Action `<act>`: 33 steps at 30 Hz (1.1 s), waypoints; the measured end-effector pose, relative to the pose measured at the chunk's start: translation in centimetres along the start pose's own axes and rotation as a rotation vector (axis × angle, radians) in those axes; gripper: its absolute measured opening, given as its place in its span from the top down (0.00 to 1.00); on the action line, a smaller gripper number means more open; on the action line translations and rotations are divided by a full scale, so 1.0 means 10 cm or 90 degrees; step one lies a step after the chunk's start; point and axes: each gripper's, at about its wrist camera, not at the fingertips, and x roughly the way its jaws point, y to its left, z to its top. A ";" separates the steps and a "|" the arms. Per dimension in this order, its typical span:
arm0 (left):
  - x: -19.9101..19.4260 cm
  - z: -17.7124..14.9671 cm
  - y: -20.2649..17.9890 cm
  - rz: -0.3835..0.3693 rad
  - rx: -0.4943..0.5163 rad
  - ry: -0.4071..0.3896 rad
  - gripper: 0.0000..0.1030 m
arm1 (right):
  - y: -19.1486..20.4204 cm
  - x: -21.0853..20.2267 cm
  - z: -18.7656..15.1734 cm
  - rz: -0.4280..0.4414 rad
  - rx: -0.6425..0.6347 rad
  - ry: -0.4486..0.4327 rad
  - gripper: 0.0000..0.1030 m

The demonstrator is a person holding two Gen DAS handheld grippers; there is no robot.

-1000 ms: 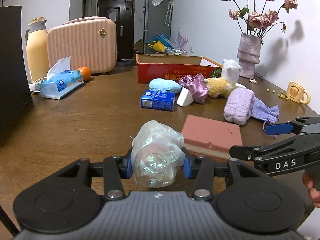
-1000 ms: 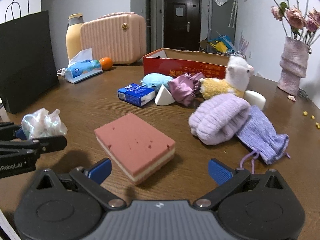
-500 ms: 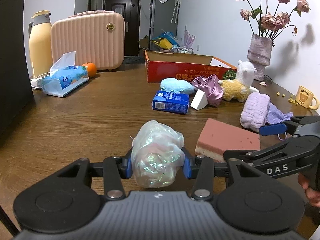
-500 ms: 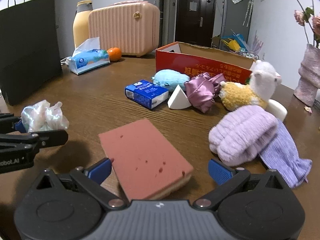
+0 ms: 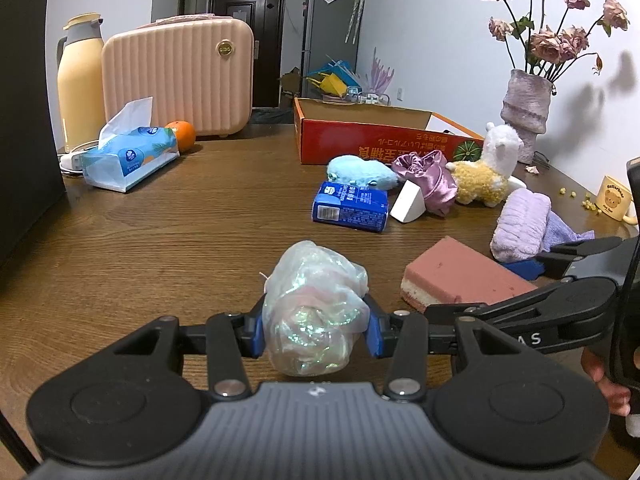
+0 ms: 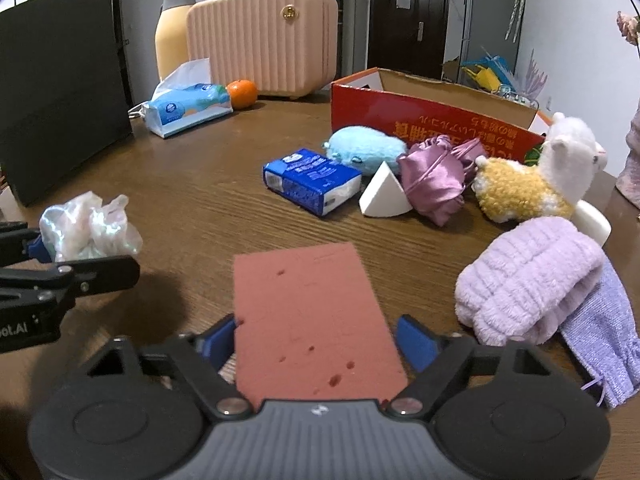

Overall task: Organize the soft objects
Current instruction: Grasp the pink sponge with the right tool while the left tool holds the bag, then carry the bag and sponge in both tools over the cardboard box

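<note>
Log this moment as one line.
left tool: shut on iridescent bag | right tool: closing around pink sponge, right pad not touching | red box: behind

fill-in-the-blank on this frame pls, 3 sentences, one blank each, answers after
1. The left gripper is shut on a crumpled iridescent ____.
2. The pink sponge lies between the right gripper's blue ____.
3. The white wedge sits between the blue tissue pack and the ____ satin pouch.

Answers: plastic bag; fingers; purple

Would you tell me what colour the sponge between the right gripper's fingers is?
The sponge is dusty pink on top with a cream layer beneath, which shows best in the left wrist view.
</note>
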 end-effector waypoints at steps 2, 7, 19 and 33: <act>0.00 0.00 0.00 0.000 0.000 0.000 0.55 | 0.01 0.00 0.00 0.004 -0.001 0.000 0.30; 0.00 0.01 0.00 0.003 0.000 -0.002 0.55 | 0.00 -0.02 -0.01 0.005 0.003 -0.006 0.31; -0.05 0.09 -0.09 0.002 0.005 -0.015 0.55 | -0.05 -0.17 0.02 0.001 0.004 -0.033 0.31; -0.05 0.38 -0.30 0.007 0.017 -0.055 0.55 | -0.32 -0.33 0.19 -0.013 0.020 -0.094 0.31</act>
